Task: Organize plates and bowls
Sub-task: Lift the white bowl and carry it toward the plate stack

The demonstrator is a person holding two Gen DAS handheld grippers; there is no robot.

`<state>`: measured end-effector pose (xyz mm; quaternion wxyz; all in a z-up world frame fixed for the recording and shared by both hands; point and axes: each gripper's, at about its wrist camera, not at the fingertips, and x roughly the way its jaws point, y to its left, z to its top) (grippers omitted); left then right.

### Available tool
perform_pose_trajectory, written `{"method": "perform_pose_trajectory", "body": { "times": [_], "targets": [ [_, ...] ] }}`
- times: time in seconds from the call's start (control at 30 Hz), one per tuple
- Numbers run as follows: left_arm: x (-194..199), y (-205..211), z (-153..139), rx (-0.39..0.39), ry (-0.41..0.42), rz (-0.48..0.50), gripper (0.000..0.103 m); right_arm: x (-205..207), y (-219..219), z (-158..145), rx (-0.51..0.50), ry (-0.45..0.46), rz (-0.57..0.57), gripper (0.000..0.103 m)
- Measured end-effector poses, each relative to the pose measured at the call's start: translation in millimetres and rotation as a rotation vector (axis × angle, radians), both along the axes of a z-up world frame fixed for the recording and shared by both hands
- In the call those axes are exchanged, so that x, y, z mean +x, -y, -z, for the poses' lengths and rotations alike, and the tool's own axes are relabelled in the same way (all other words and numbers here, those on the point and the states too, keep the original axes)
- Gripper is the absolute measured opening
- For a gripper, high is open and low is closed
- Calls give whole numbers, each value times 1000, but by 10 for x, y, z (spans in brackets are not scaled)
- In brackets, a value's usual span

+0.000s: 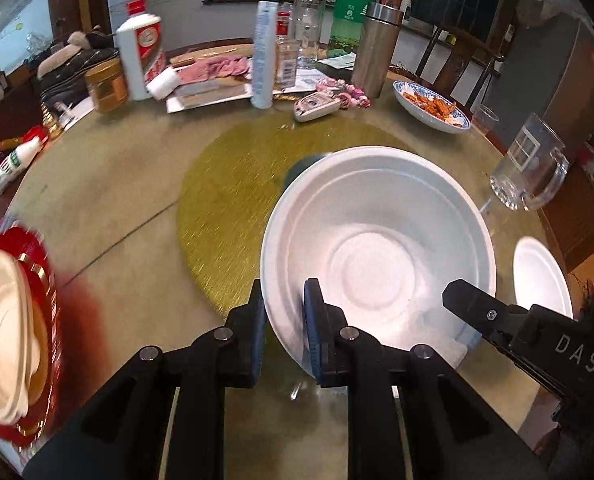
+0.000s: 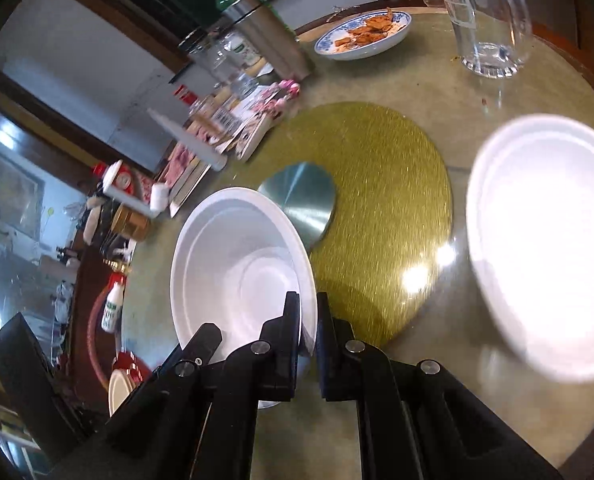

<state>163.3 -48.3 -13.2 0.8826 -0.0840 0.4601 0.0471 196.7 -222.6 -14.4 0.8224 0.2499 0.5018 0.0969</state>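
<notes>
A large white bowl [image 1: 377, 256] is held over the gold round mat [image 1: 233, 208]. My left gripper [image 1: 285, 312] is shut on its near-left rim, one pad inside, one outside. My right gripper [image 2: 308, 320] is shut on the same bowl's rim [image 2: 241, 264] on the other side; its finger [image 1: 469, 300] shows at the bowl's right in the left wrist view. A white plate [image 2: 549, 240] lies on the table to the right, also seen in the left wrist view [image 1: 541, 276]. A cream bowl [image 1: 5, 340] sits on a red plate [image 1: 41, 264] at far left.
A glass mug [image 1: 533, 164] stands right of the bowl. A blue-patterned dish of food [image 1: 429, 106] sits behind. Bottles, a steel flask [image 1: 375, 48], jars and papers crowd the table's far side. A steel disc [image 2: 301, 204] lies at the mat's centre.
</notes>
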Motion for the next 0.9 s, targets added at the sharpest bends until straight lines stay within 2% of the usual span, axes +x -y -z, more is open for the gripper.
{"method": "perform_pose_trajectory", "body": {
  "times": [0.33,0.9],
  "targets": [
    [-496,-169,102,-14,-8,-1,16,-644,-163,95,-12,23,-2,7],
    [-828,-288,219,-13,-7,3,16,-977,-256,211,-14,33,-9,8]
  ]
}}
